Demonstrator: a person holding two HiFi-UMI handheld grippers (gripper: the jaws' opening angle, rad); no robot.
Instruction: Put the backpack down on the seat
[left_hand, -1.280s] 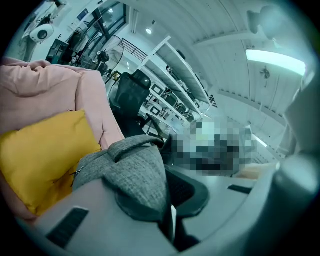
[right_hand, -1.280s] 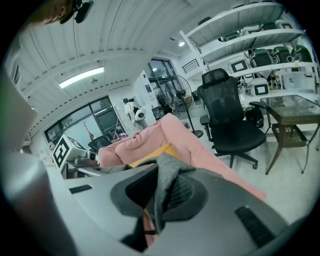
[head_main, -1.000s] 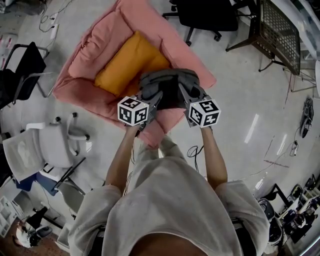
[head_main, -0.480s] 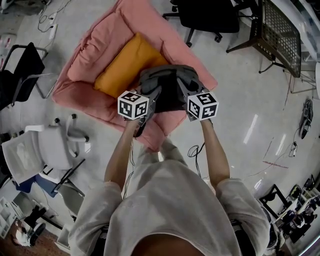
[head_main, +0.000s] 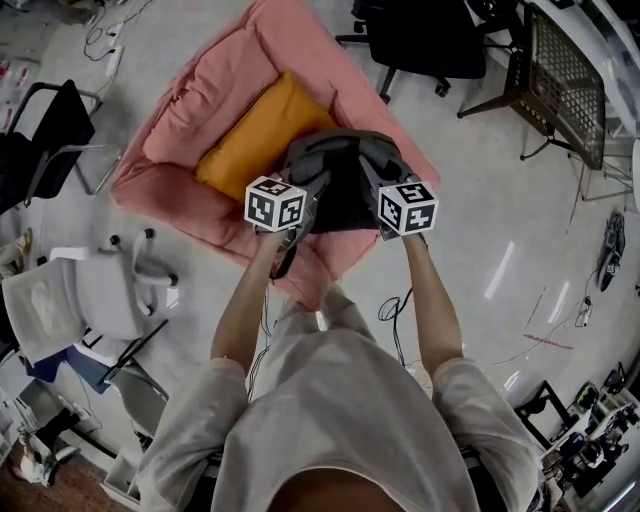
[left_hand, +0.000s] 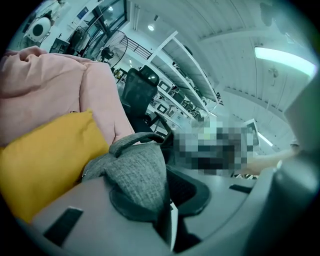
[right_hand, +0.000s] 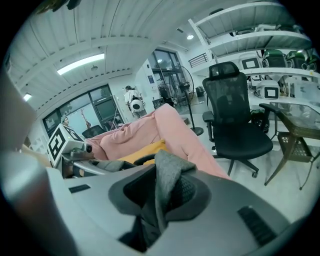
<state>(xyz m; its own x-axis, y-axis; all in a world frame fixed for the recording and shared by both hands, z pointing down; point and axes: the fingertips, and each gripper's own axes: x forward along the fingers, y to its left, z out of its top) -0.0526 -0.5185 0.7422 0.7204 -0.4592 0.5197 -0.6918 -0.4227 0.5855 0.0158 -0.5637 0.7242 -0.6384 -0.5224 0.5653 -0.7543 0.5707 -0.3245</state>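
Note:
A grey backpack (head_main: 340, 172) hangs over the front right part of a pink cushioned seat (head_main: 168, 185), beside the orange pillow (head_main: 255, 145) that lies on it. My left gripper (head_main: 308, 188) is shut on the bag's left side, and grey fabric (left_hand: 135, 175) is pinched in its jaws (left_hand: 167, 220). My right gripper (head_main: 375, 185) holds the right side. A fold of grey fabric (right_hand: 167, 185) stands between its jaws (right_hand: 150, 220), which have just been opening a little. The pink seat (right_hand: 150, 127) and pillow (left_hand: 45, 160) lie just beyond the bag.
A black office chair (head_main: 430, 35) stands behind the seat, also in the right gripper view (right_hand: 237, 115). A white chair (head_main: 90, 295) and a black chair (head_main: 45, 135) are at the left. A mesh-topped table (head_main: 560, 70) is at the far right. Cables lie on the floor.
Both grippers have carried the backpack forward and lower, further over the pink seat. Both still have fabric in their jaws.

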